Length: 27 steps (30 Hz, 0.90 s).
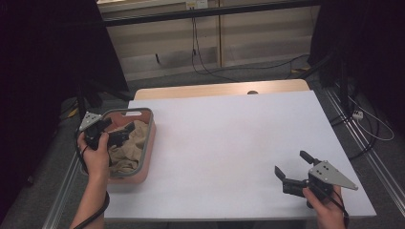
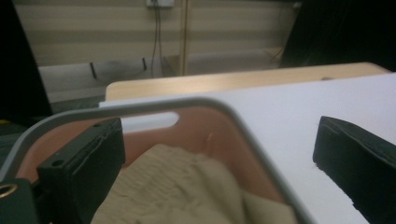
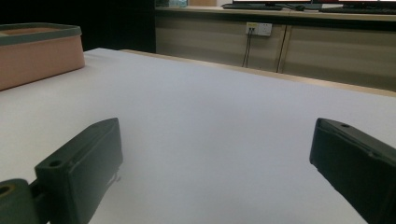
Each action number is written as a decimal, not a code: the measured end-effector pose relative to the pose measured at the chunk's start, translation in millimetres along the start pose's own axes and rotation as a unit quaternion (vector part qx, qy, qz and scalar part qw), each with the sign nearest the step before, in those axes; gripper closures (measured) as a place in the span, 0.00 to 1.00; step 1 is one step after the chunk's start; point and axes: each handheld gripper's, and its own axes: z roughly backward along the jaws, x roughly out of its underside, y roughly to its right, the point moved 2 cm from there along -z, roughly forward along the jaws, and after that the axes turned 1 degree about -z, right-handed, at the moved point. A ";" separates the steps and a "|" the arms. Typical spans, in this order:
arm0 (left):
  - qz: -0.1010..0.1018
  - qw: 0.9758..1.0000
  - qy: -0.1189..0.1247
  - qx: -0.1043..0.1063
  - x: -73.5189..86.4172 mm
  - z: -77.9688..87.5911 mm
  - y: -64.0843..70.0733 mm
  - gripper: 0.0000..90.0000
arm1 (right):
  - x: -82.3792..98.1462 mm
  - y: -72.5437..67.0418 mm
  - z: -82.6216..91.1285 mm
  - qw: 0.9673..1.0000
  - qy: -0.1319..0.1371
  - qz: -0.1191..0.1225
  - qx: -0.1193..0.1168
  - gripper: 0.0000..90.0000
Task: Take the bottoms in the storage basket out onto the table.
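A pink basket (image 1: 148, 143) with a grey rim (image 2: 140, 108) sits at the table's left edge. A crumpled beige cloth (image 1: 129, 150) lies inside it (image 2: 177, 186). My left gripper (image 1: 118, 127) is held over the basket's left side, open, with nothing between its jaws. In the left gripper view (image 2: 217, 140) the cloth and the rim's corner show between the jaws. My right gripper (image 1: 291, 162) is low over the table's near right corner, open and empty, pointing left toward the basket (image 3: 37, 51). Bare table shows between its jaws (image 3: 215, 140).
The white table top (image 1: 229, 138) spreads wide between basket and right gripper. A wooden strip (image 1: 219, 89) borders its far edge. Cables (image 1: 205, 67) trail on the floor beyond, and a dark stand (image 1: 334, 67) is at the right.
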 end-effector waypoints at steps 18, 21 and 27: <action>0.013 0.980 -0.169 -0.105 48.4 -45.9 -32.6 0.03 | 0.4 -1.8 -1.3 1.000 -0.002 0.003 -0.005 0.02; 0.000 0.974 -0.194 -0.115 51.1 -51.7 -30.3 0.00 | 0.2 -2.6 -0.8 1.000 -0.002 0.004 -0.006 0.02; 0.020 0.971 -0.210 -0.108 53.2 -54.5 -31.9 0.00 | 0.1 -3.1 -1.0 1.000 -0.002 0.004 -0.008 0.02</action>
